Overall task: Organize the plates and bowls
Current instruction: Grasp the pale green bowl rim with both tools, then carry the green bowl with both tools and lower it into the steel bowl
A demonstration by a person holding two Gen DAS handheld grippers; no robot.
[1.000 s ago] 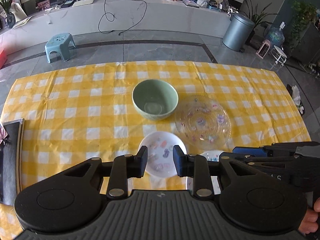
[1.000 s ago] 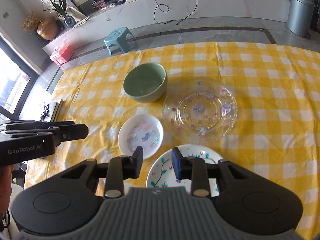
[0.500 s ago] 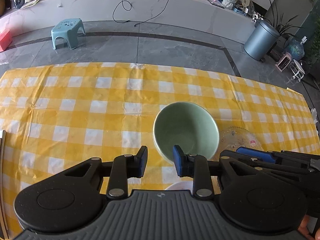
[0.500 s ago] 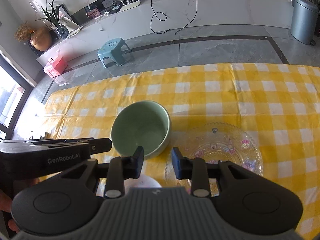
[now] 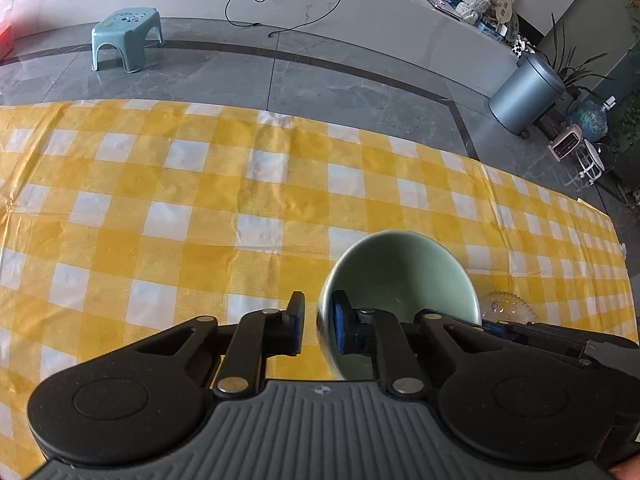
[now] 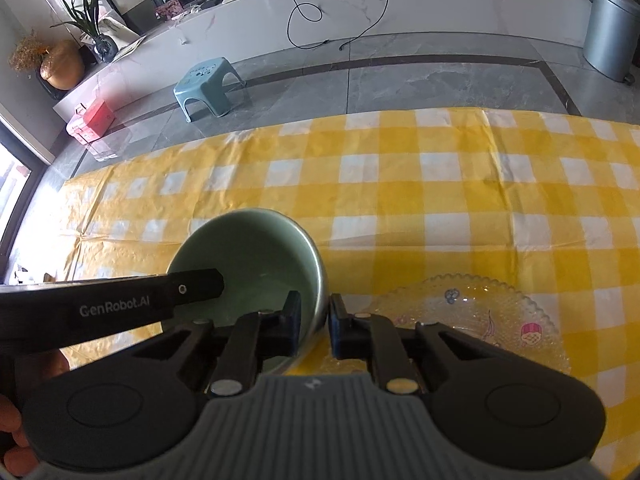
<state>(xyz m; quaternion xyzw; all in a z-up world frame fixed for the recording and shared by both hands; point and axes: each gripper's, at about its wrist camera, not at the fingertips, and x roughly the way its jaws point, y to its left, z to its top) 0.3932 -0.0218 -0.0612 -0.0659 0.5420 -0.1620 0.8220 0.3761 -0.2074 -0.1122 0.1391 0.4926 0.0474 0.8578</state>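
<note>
A table [image 5: 160, 208] covered in a yellow-and-white checked cloth fills both views, with grey tiled floor beyond it. On the cloth sits a round, pale green ceramic bowl [image 5: 404, 276], toward the near edge of the table, and both tools straddle its rim from opposite sides.

The left tool [image 5: 318, 326] has one finger outside the bowl's left wall and the blue-padded one inside; its jaws are closing with the rim between them, and a thin gap shows on the outer side, so the pads do not yet clamp it. The right tool [image 6: 314, 322] stands likewise over the bowl's right wall, inner finger in the bowl, outer one on the cloth side, jaws closing, the rim between them and not yet pinched.

Only the right wrist view shows most of the clear, scallop-edged glass plate with small coloured pictures [image 6: 480, 312], lying just beside the bowl on its right; the left wrist view catches just a sliver of it behind the right tool's black body. The right view also shows the left tool's long black arm reaching into the bowl, and fingers of a hand [image 6: 16, 444] at the lower left edge.

Beyond the table stand a small light-blue plastic stool [image 5: 126, 38] and a grey cylindrical bin [image 5: 524, 94].
</note>
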